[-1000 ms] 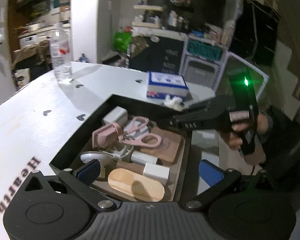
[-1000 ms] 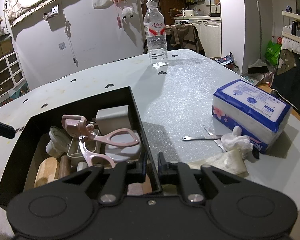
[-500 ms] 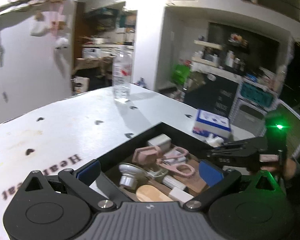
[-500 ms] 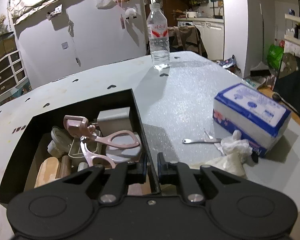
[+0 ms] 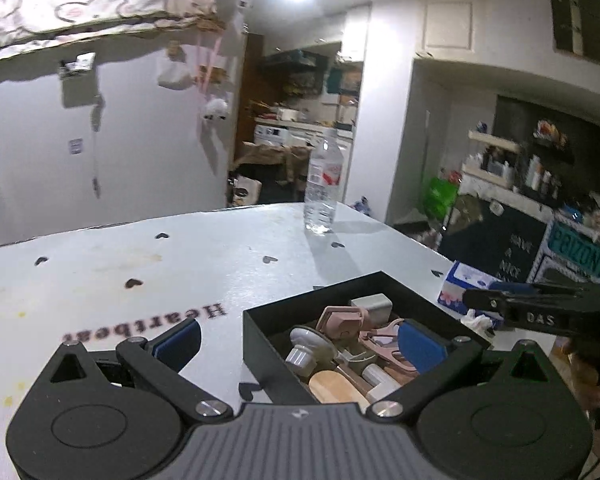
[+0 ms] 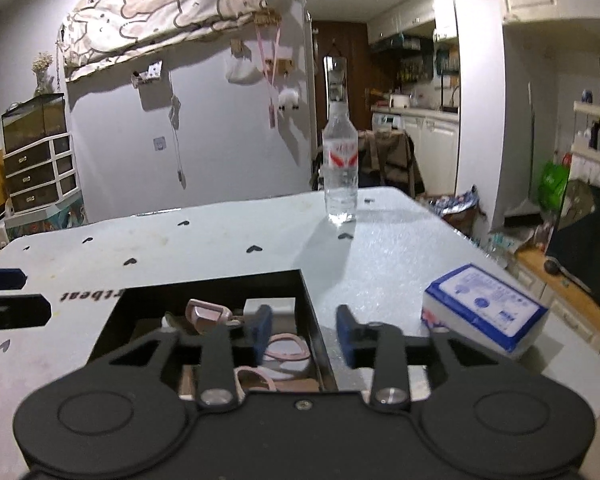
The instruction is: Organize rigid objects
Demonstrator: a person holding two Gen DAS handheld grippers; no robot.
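Most of the sorting appears to be done. A black box (image 5: 260,344) sits on the white table (image 5: 140,272), and the small rigid items are already gathered inside it: pink scissors (image 5: 384,342), a pink block (image 5: 340,318), a grey block (image 5: 374,304), a white knob (image 5: 304,346), a wooden oval (image 5: 332,386) and a white cylinder (image 5: 374,372). They lie loosely piled, some overlapping, not laid in rows.

The left gripper (image 5: 296,344) is spread wide and holds nothing; its near finger is over bare table and its far finger over the box contents. The right gripper (image 6: 303,334) is parted to a middling gap and is also empty, with the box's right wall seen between its fingers.

Outside the box only 2 items can be made out: a water bottle (image 6: 341,168), upright and well apart at the far edge, and a blue tissue pack (image 6: 482,308) near the right edge. Whether these count as things to be organized cannot be told. From the right wrist view, no loose small item is visible on the table, though the area below the gripper body is hidden. What may be left, it is judged, is tidying the pile within the box.
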